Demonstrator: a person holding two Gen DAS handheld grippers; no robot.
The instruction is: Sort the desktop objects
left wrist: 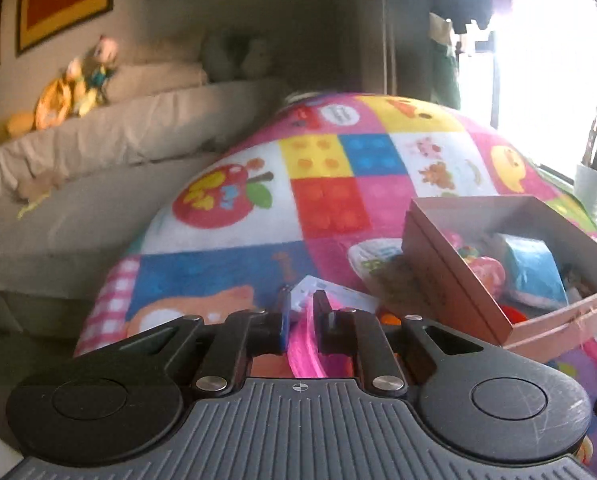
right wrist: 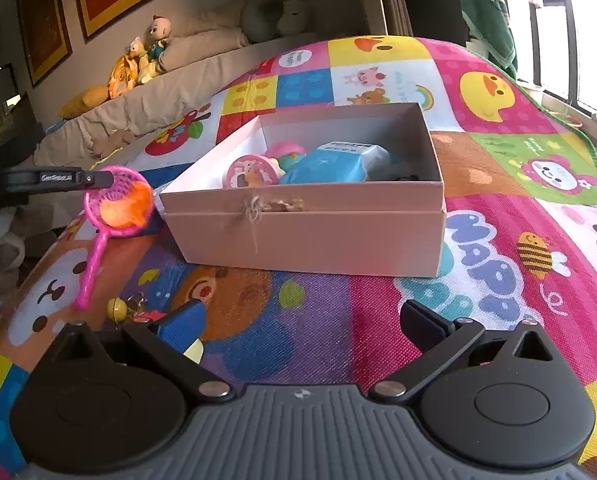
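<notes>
Left gripper (left wrist: 302, 300): fingers drawn close, pinching the rim of a pink toy net (right wrist: 118, 200). In the right wrist view the net hangs off the gripper tip, above the play mat (right wrist: 498, 152) near its left edge, handle pointing down toward the mat. An orange toy (right wrist: 124, 206) sits in the net's mesh. In the left wrist view only the pink rim (left wrist: 304, 344) shows between the 2 fingers; that frame is blurred.

Right gripper (right wrist: 302, 320): fingers spread wide, nothing between them, low over the near part of the mat, facing the box.

Cardboard box (right wrist: 306, 236): open, pale pink, standing on the mat about mid-width, just right of the net. Inside: a blue packet (right wrist: 334, 166), a round pink toy (right wrist: 252, 172) and a pink-and-green toy (right wrist: 288, 154) behind it. A bit of twine (right wrist: 254, 208) hangs on the near wall.

On the mat near its left edge, below the net handle: a small yellow bell (right wrist: 116, 308) with a keyring-like piece beside it; detail too small to tell.

Beyond the mat's far-left edge: a sofa (right wrist: 170, 92) with stuffed toys (right wrist: 138, 64) along its back
</notes>
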